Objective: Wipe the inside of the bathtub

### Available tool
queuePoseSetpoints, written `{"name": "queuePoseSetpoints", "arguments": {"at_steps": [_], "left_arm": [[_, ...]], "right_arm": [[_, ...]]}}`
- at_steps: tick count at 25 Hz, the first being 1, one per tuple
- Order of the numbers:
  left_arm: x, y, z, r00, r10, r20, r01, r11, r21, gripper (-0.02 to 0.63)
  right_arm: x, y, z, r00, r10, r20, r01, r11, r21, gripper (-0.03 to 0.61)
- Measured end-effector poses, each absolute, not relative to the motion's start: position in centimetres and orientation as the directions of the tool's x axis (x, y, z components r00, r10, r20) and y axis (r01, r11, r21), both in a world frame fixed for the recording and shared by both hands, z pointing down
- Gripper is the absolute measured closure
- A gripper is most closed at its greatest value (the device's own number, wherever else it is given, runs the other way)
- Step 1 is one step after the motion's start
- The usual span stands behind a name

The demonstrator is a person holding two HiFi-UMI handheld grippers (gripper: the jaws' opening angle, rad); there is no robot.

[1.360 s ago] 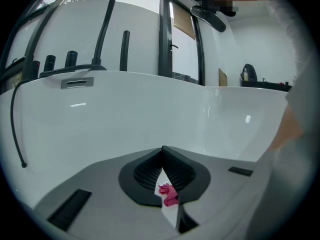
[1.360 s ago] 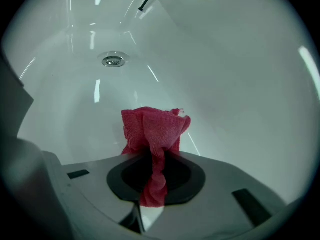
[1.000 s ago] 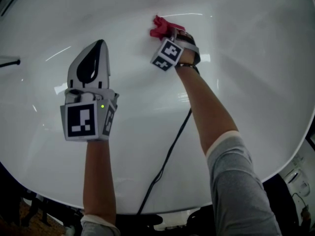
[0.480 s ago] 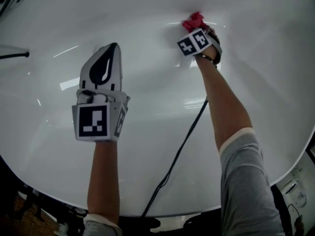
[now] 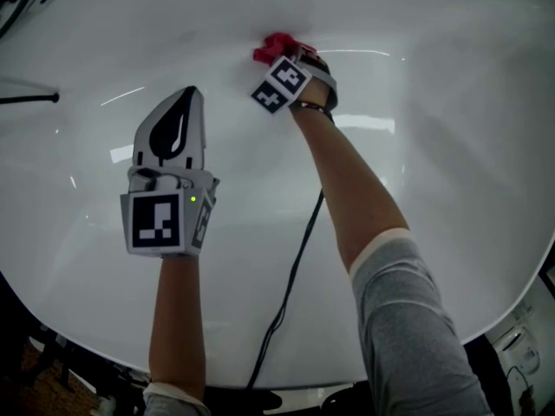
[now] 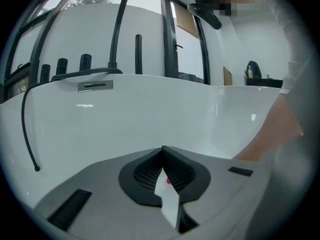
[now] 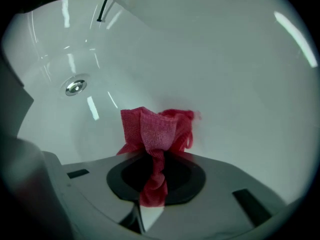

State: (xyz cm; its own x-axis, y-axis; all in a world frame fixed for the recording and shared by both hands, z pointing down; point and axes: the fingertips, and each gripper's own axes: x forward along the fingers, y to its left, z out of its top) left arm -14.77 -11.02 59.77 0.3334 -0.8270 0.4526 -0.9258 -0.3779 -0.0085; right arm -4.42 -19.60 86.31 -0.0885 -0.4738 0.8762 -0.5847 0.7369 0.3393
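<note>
The white bathtub (image 5: pixel 451 146) fills the head view. My right gripper (image 5: pixel 276 48) is far inside it, shut on a red cloth (image 5: pixel 273 45) that is pressed against the tub's inner wall. In the right gripper view the red cloth (image 7: pixel 156 134) bunches out past the jaws of the right gripper (image 7: pixel 155 159) onto the glossy white surface. My left gripper (image 5: pixel 173 111) hovers over the tub at the left, shut, with nothing held. The left gripper (image 6: pixel 162 156) faces the tub's far wall (image 6: pixel 125 119) in its own view.
A chrome drain (image 7: pixel 75 86) sits in the tub floor to the left of the cloth. A black cable (image 5: pixel 295 271) trails from the right hand over the near rim. A black hose (image 6: pixel 27 129) hangs over the tub's rim (image 6: pixel 100 76).
The right gripper has swept the red cloth leftward along the tub wall after being farther right half a second ago. The left gripper has barely shifted.
</note>
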Motion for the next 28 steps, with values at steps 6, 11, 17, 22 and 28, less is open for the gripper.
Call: {"name": "queuePoseSetpoints", "arguments": {"at_steps": [6,11,17,22,28], "left_arm": [[-13.9,-11.3,58.9,0.346,-0.834,0.429,-0.926,-0.377,0.014,0.607],[-13.5,-11.3,58.2,0.347,-0.839,0.420,-0.928,-0.372,0.024,0.607],[-13.0,-11.5,55.8,0.347,-0.850,0.396,-0.926,-0.376,0.003,0.607],[-12.8,-11.7,51.9,0.341,-0.865,0.368,-0.928,-0.373,-0.015,0.607],[-13.4,-11.2,46.6,0.326,-0.883,0.339,-0.933,-0.358,-0.034,0.607]], "right_arm": [[7.4,-21.4,86.5,0.032,-0.421,0.907,-0.863,0.445,0.237,0.529],[10.1,-23.9,84.1,0.016,-0.473,0.881,-0.966,0.220,0.136,0.531],[9.2,-23.8,80.8,-0.034,-0.504,0.863,-0.992,0.124,0.033,0.532],[7.6,-24.7,75.8,-0.093,-0.528,0.844,-0.990,0.136,-0.024,0.532],[7.1,-26.6,68.3,-0.100,-0.566,0.819,-0.990,0.138,-0.026,0.532]]}}
